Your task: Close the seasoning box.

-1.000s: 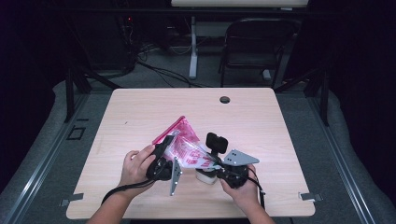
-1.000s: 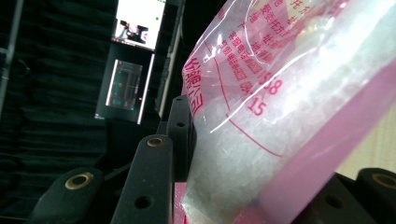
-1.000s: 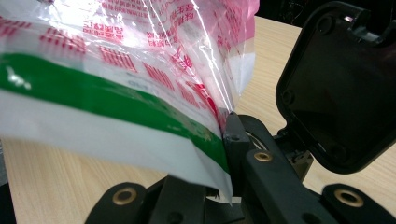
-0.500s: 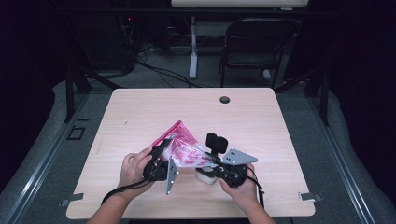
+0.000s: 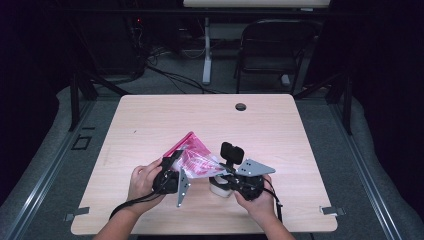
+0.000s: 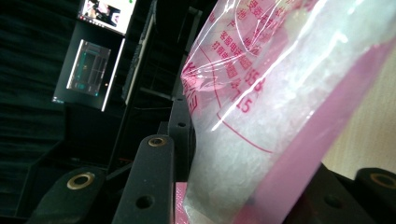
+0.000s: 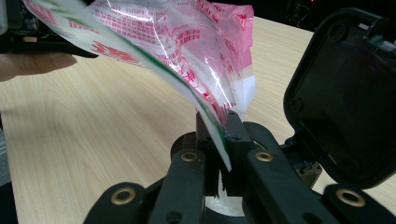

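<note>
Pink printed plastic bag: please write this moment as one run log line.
pink printed plastic bag | held above wooden table | right gripper pinching bag edge | left gripper at other side

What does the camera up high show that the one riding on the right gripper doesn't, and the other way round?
The high view alone takes in the whole table, its dark round hole, a chair behind and both forearms. The right gripper view alone shows, close up, the right gripper with its jaws pinched on the bag's edge, and the red print on the plastic. Both show the pink bag and the wooden tabletop.
</note>
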